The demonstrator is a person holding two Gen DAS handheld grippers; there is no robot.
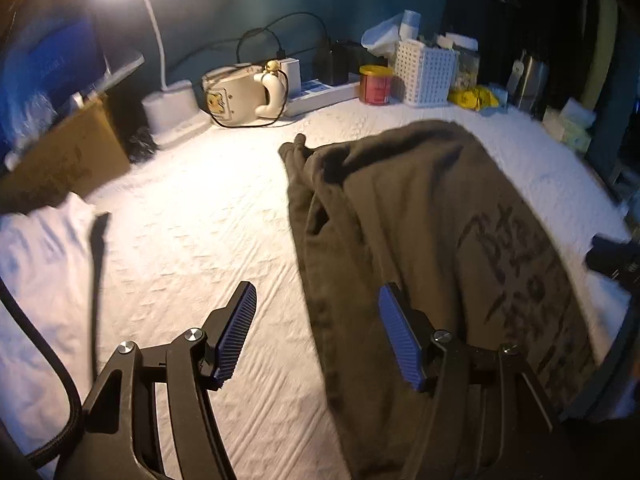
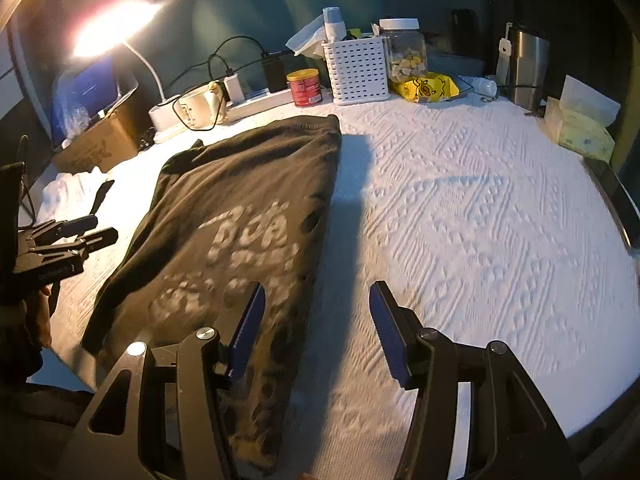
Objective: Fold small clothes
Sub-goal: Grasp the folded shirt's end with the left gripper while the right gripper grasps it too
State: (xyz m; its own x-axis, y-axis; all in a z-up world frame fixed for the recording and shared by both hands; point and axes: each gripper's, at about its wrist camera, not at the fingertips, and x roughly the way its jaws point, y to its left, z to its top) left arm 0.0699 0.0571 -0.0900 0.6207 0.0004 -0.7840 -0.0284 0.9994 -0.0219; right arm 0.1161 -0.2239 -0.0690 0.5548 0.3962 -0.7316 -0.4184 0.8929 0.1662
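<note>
A dark olive garment [image 1: 420, 240] with printed lettering lies lengthwise on the white textured cloth [image 1: 192, 208]; it also shows in the right wrist view [image 2: 240, 216]. My left gripper [image 1: 318, 300] is open and empty, hovering over the garment's left edge near its front end. It shows at the far left of the right wrist view [image 2: 88, 230]. My right gripper [image 2: 318, 300] is open and empty, above the garment's right edge. Its tip shows at the right edge of the left wrist view [image 1: 612, 258].
Along the back stand a lit desk lamp [image 2: 112, 28], a cream mug [image 2: 198, 108], a power strip [image 2: 260, 100], a red tin [image 2: 306, 88], a white basket [image 2: 356, 68], a jar [image 2: 404, 52], a yellow packet [image 2: 428, 88] and a steel tumbler [image 2: 526, 68]. A cardboard box [image 1: 68, 160] sits left.
</note>
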